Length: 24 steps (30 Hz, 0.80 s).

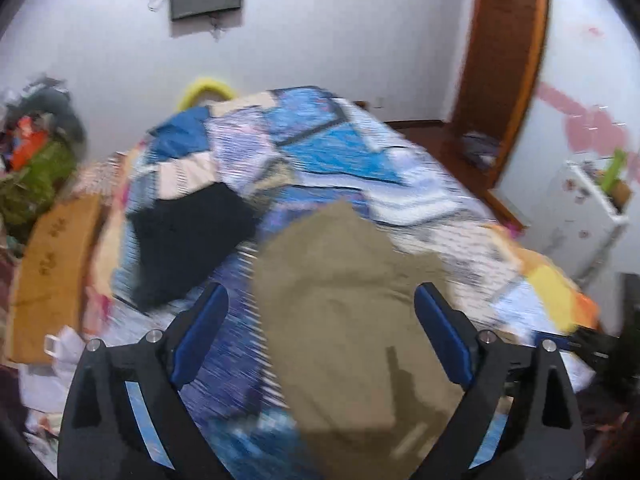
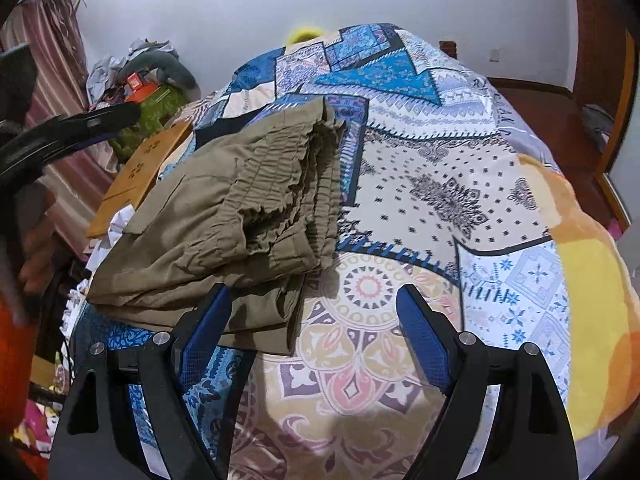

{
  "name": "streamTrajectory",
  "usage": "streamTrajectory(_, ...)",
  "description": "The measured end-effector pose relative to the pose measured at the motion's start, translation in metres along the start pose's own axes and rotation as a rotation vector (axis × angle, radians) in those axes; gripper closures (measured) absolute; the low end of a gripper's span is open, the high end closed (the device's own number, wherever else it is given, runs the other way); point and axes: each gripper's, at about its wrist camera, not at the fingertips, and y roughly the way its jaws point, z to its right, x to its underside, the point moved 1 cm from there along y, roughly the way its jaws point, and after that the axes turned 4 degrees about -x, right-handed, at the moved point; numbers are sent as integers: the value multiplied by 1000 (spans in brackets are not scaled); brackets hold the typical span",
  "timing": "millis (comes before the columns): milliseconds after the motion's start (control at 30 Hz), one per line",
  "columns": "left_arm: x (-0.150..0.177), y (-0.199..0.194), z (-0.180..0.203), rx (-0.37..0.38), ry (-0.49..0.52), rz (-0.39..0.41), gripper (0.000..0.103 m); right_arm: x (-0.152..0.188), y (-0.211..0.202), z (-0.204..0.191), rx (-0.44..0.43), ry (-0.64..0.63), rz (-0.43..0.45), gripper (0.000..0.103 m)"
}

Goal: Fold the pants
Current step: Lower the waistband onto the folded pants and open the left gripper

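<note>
Olive-brown pants (image 2: 224,220) lie folded in a thick bundle on the patterned bedspread (image 2: 440,184), elastic waistband on top. In the blurred left wrist view the pants (image 1: 348,320) lie between and below the fingers. My left gripper (image 1: 320,308) is open and empty above the pants; it also shows at the left edge of the right wrist view (image 2: 80,124). My right gripper (image 2: 312,300) is open and empty, its left fingertip (image 2: 218,304) over the bundle's near edge.
A folded dark garment (image 1: 188,240) lies on the bed left of the pants. A wooden board (image 2: 140,176) and a clutter pile (image 2: 152,84) stand beside the bed's left edge. A white cabinet (image 1: 580,216) stands at the right, a wooden door frame (image 1: 504,60) behind.
</note>
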Motion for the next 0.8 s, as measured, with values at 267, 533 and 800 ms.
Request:
streamTrajectory(267, -36, 93, -37, -76, 54, -160, 8, -11, -21, -7, 51, -18, 76, 21)
streamTrajectory(533, -15, 182, -35, -106, 98, -358, 8, -20, -21, -13, 55, -19, 91, 21)
streamTrajectory(800, 18, 168, -50, -138, 73, -370, 7, -22, -14, -14, 57, -10, 85, 21)
